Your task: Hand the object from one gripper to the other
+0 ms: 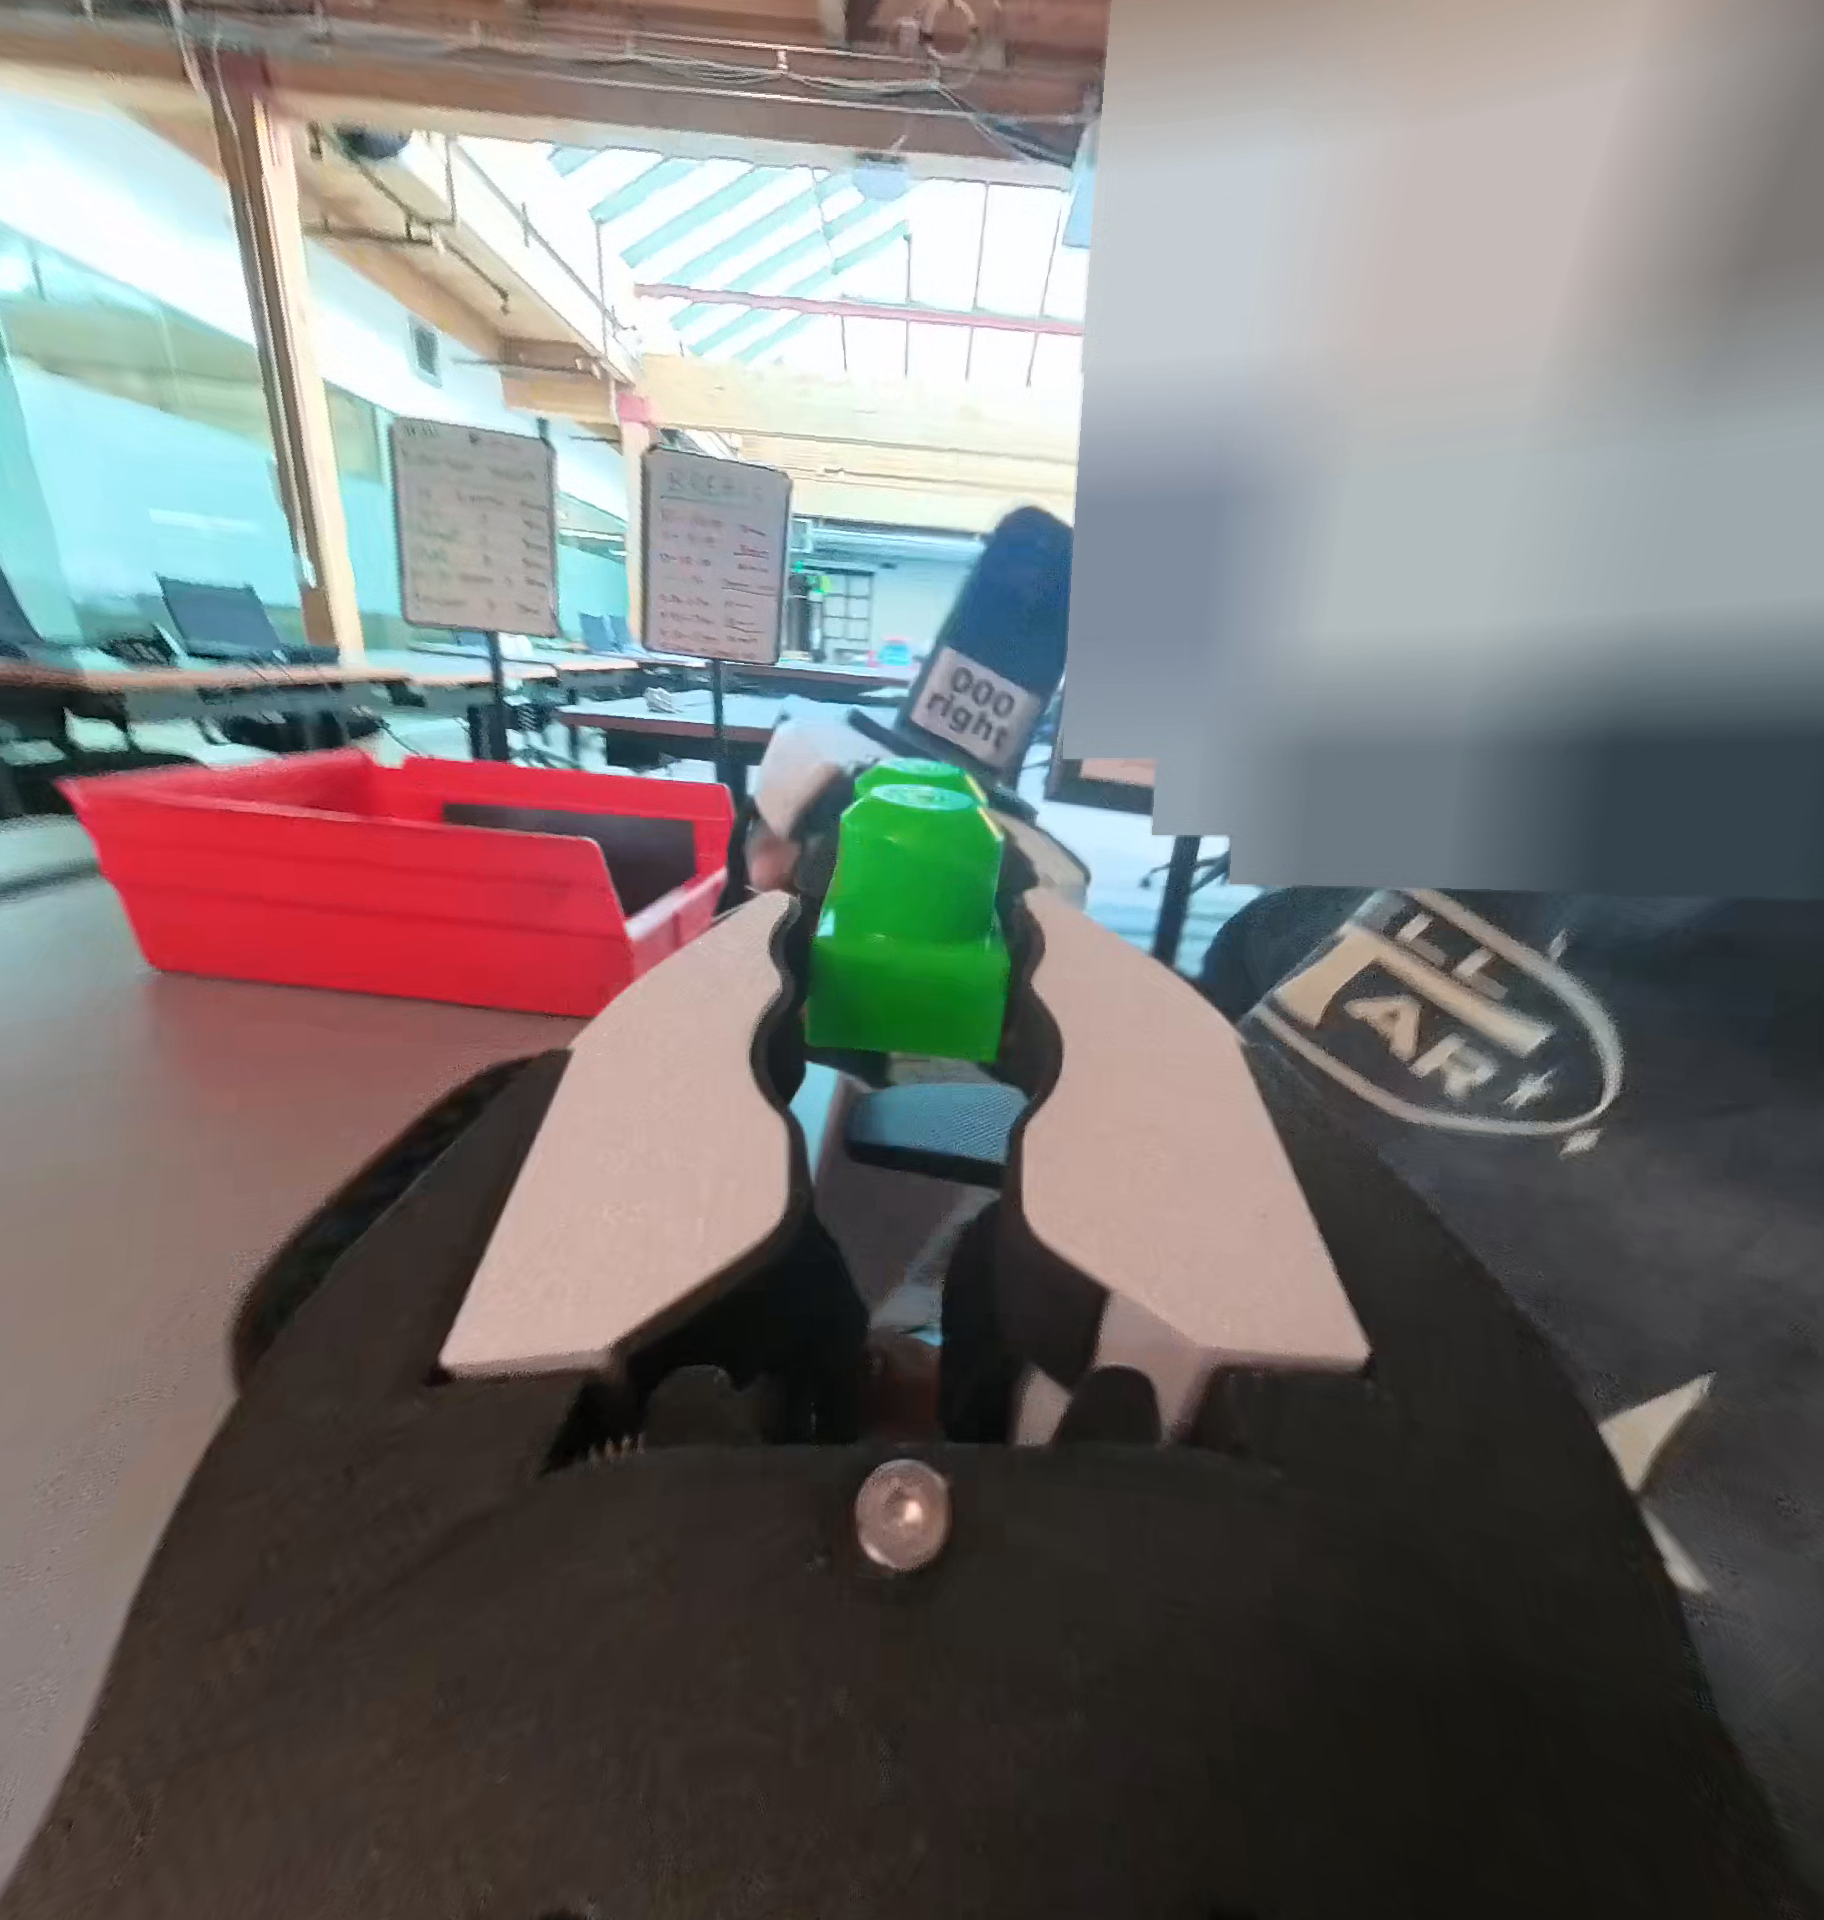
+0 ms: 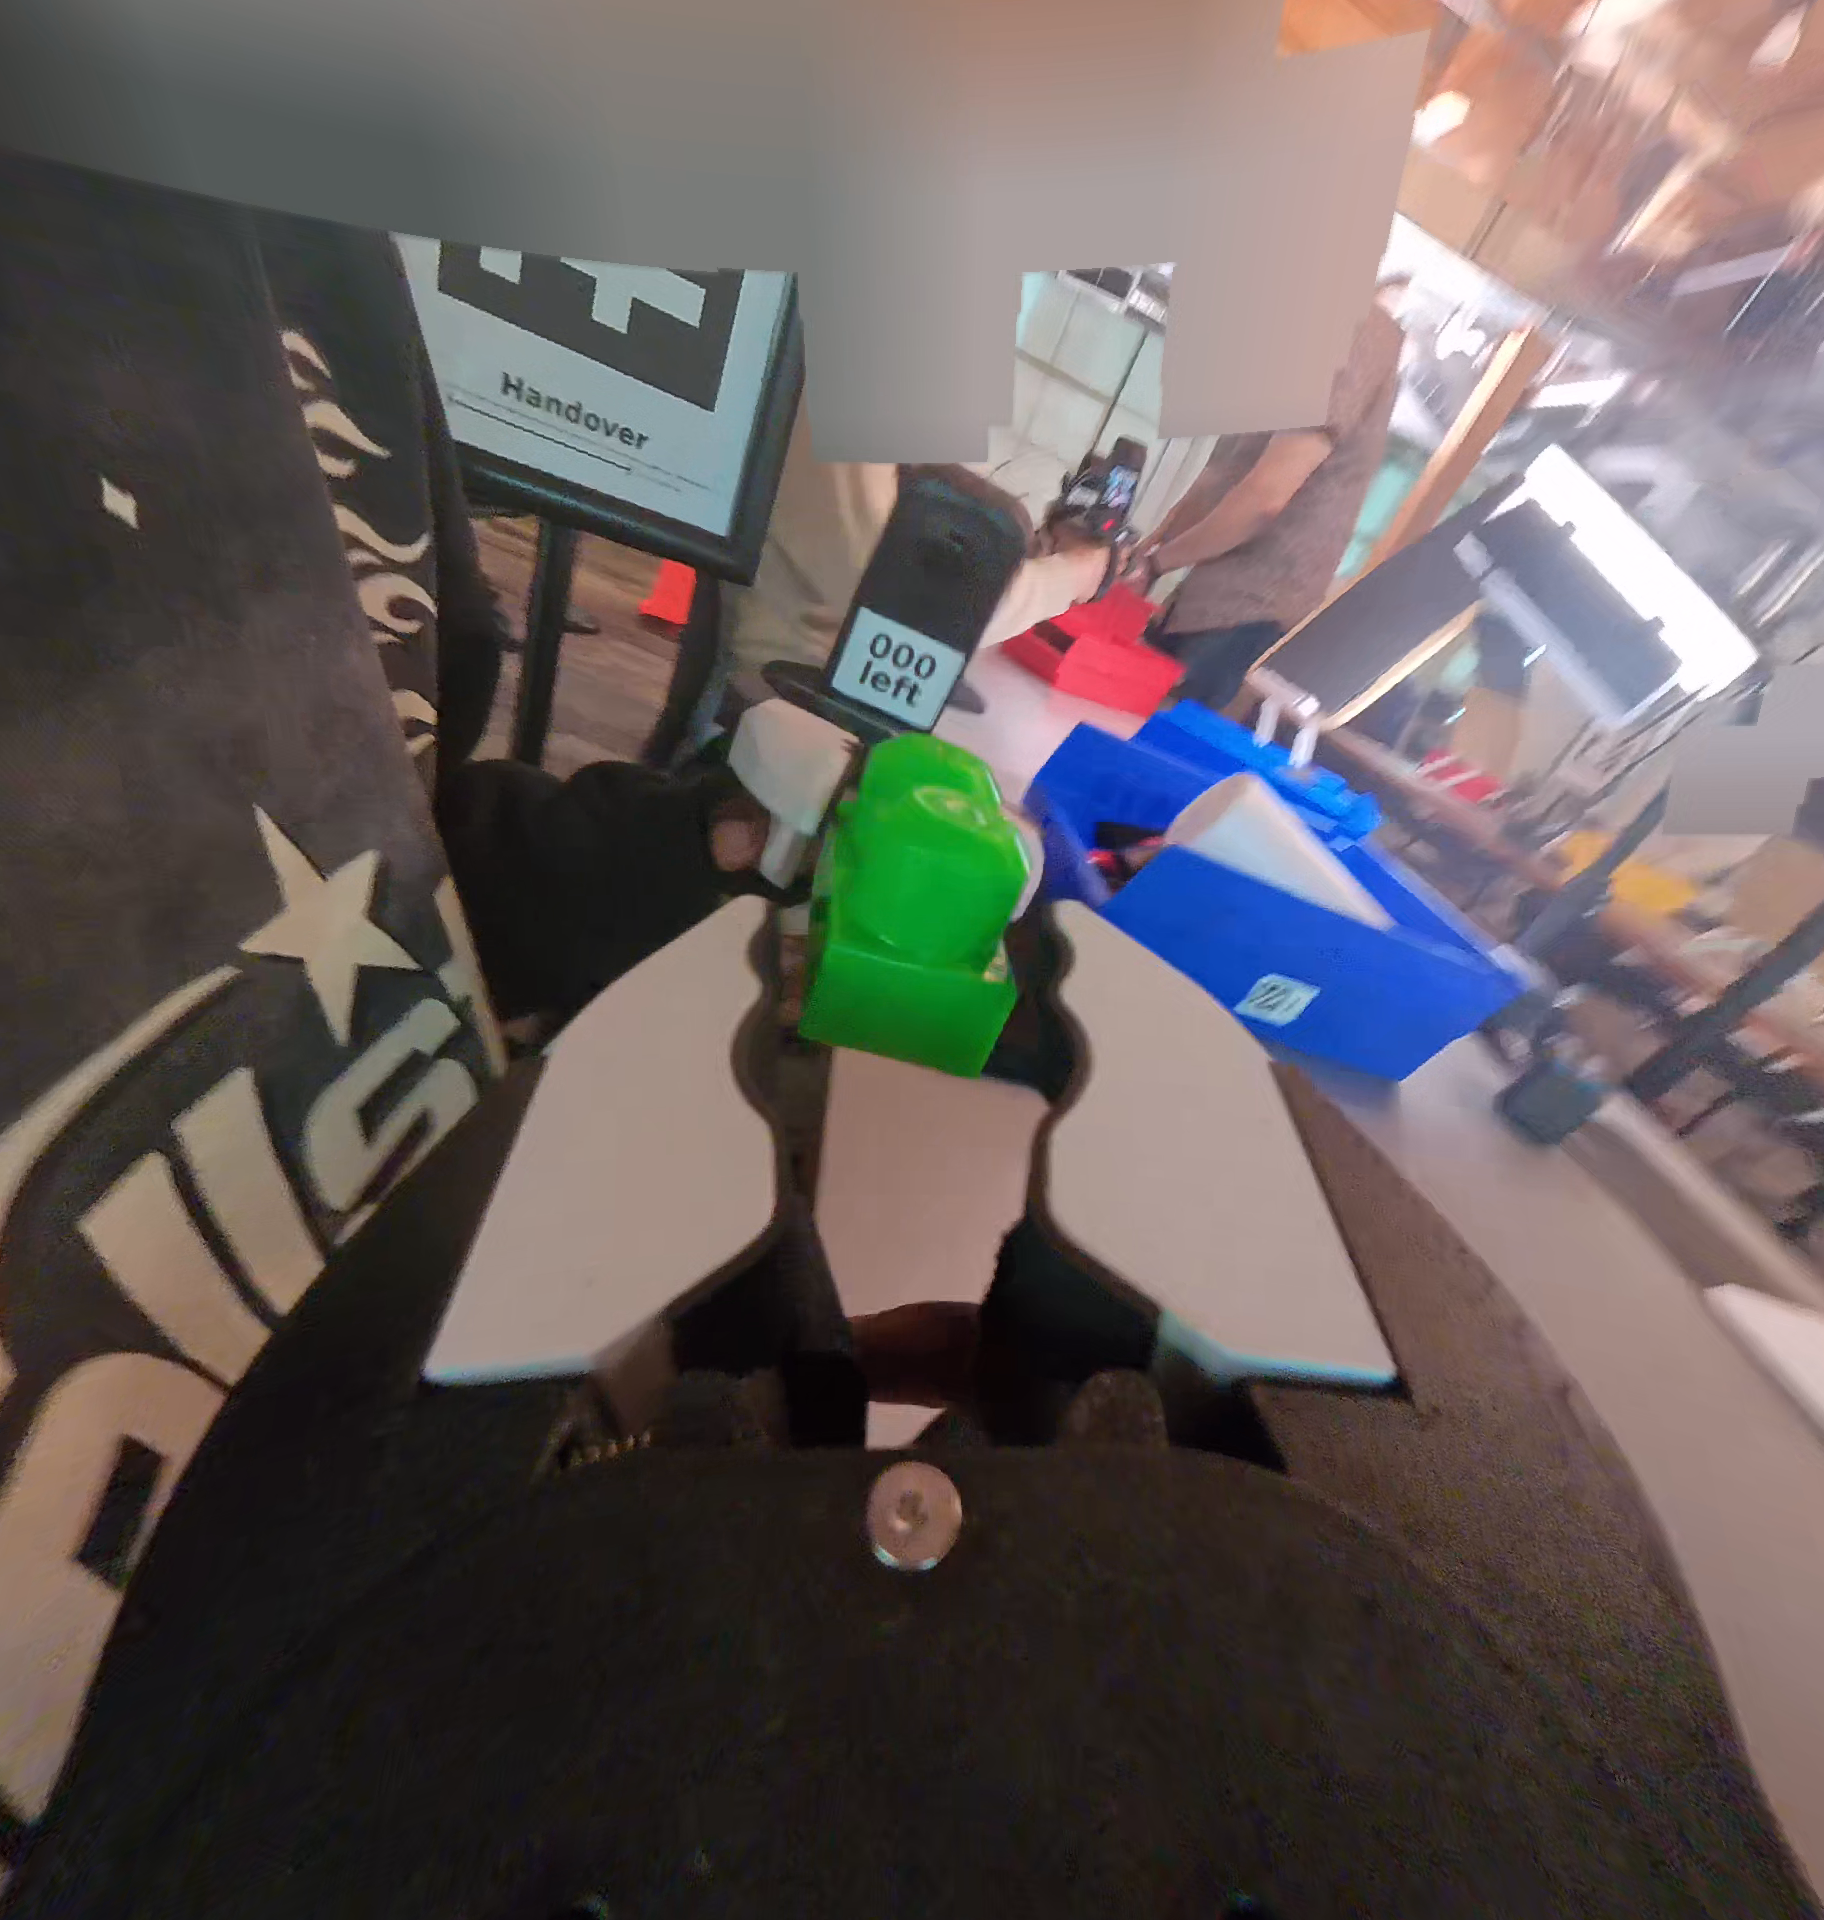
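Two studs up, green brick upright between tools.

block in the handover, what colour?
Bright green block, plain, no pattern. It shows best in the left wrist view.

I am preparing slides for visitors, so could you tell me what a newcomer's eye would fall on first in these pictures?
The bright green toy block stands out first, held in mid-air between the two grippers. The left gripper has its fingers at the block's sides; the right gripper meets it from the opposite side. Next come the red bin on the table in the left wrist view and the blue bin in the right wrist view.
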Demonstrator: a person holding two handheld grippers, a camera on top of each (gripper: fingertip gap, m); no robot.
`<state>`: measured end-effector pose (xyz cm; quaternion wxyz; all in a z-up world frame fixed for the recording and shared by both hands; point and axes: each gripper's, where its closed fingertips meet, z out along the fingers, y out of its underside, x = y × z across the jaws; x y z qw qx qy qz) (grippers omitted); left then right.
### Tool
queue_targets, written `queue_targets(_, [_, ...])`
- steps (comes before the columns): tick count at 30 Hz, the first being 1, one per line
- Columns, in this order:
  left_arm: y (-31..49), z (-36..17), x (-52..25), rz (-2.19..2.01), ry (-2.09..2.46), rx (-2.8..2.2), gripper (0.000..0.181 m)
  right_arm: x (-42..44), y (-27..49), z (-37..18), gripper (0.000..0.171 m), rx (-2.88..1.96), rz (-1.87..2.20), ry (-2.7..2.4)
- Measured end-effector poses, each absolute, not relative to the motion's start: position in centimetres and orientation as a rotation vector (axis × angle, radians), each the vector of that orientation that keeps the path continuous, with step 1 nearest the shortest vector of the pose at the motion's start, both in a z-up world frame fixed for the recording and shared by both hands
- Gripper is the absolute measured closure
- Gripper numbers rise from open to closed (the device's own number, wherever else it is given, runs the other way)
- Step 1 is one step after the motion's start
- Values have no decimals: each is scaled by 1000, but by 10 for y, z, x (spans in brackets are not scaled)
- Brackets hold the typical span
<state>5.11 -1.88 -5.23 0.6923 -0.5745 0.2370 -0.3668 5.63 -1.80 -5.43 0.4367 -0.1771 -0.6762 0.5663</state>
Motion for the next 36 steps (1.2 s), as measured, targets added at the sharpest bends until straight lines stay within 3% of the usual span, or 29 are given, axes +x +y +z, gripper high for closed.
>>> queue_targets(4, [-20, -48, 42, -1066, 412, -1275, 145, 58, -13, -49, 103, -258, 1109, -1600])
queue_targets(8, [-19, -53, 46, -1159, 394, -1309, 145, 55, -14, -52, 99, -159, 833, -1594])
queue_targets(11, [-19, -58, 53, -1179, 415, -1352, 145, 53, -17, -54, 103, -95, 694, -1583])
queue_targets(14, [-19, -60, 56, -1186, 422, -1363, 145, 53, -21, -56, 122, -52, 634, -1581])
queue_targets(16, [-19, -59, 56, -1148, 442, -1346, 145, 51, -19, -58, 122, -76, 629, -1608])
queue_targets(22, [-25, -54, 56, -580, 666, -1186, 121, 55, -17, -56, 123, -312, 1046, -1682])
queue_targets(27, [-23, -54, 60, -351, 736, -1148, 120, 58, -21, -51, 123, -434, 1356, -1680])
queue_targets(36, [-21, -56, 63, -398, 730, -1166, 135, 57, -25, -57, 123, -487, 1430, -1725])
